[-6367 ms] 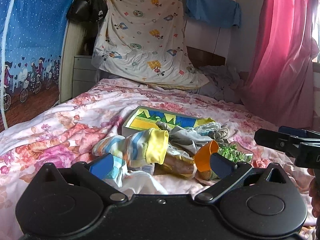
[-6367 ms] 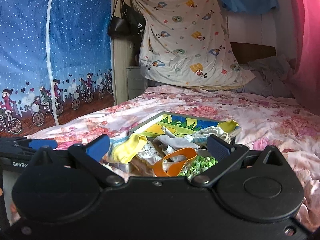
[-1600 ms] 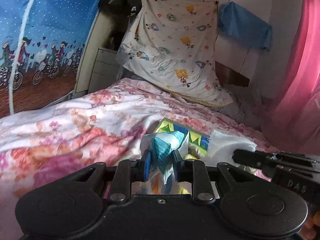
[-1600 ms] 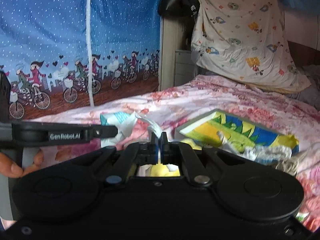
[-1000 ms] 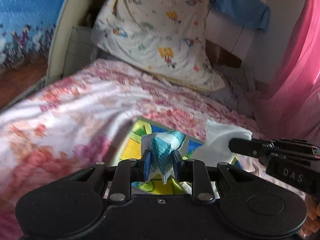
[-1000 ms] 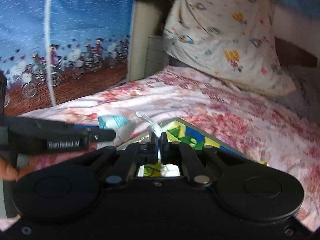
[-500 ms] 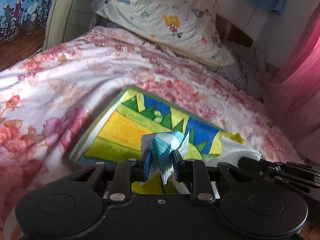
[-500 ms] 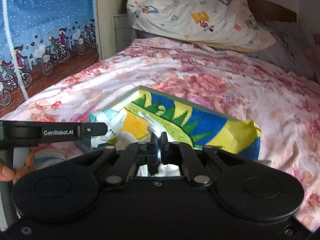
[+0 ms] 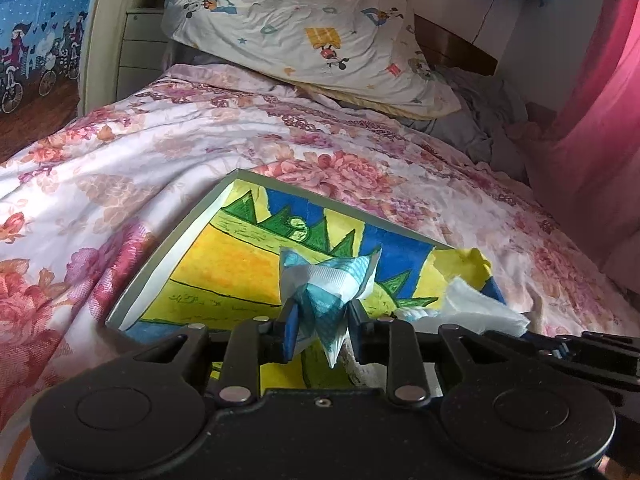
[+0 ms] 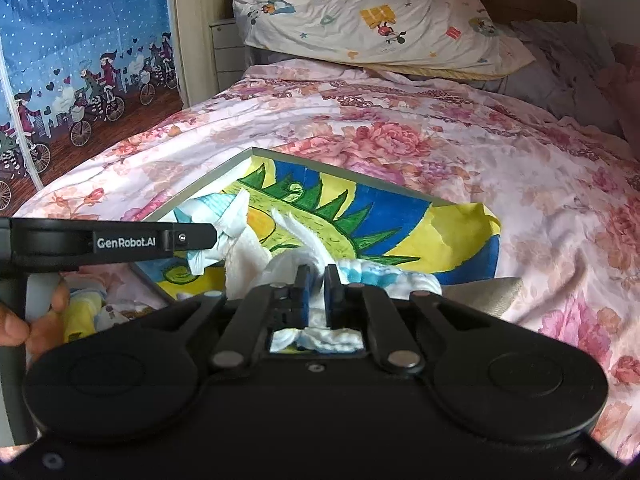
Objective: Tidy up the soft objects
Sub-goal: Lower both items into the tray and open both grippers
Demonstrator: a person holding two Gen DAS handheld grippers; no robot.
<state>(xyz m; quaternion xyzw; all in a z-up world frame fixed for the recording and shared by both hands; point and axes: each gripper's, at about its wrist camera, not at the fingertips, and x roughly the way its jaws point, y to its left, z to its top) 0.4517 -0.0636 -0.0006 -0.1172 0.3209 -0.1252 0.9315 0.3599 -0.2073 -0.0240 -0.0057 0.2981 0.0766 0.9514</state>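
Over the painted box [image 9: 224, 264]: left tongs [image 9: 322, 322] just easing wider around white-and-teal cloth [image 9: 328, 280], right tongs [image 10: 316, 286] clenched on its other end.

We see soft daylight tinted pink through curtain [image 9: 592, 92] at right; bed [image 9: 120, 152] evenly lit, no glare. Fisheye bends edges; corners dark; focus fairly sharp.

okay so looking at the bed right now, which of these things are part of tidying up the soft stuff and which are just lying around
Part of the job:
- white and blue cloth, held over the box
- colourful box, open on the bed
- left gripper, jaws just eased wider, cloth between them
- right gripper, pinching the cloth's other end

Just lying about:
- cartoon-print pillow
- floral bedspread
- pink curtain
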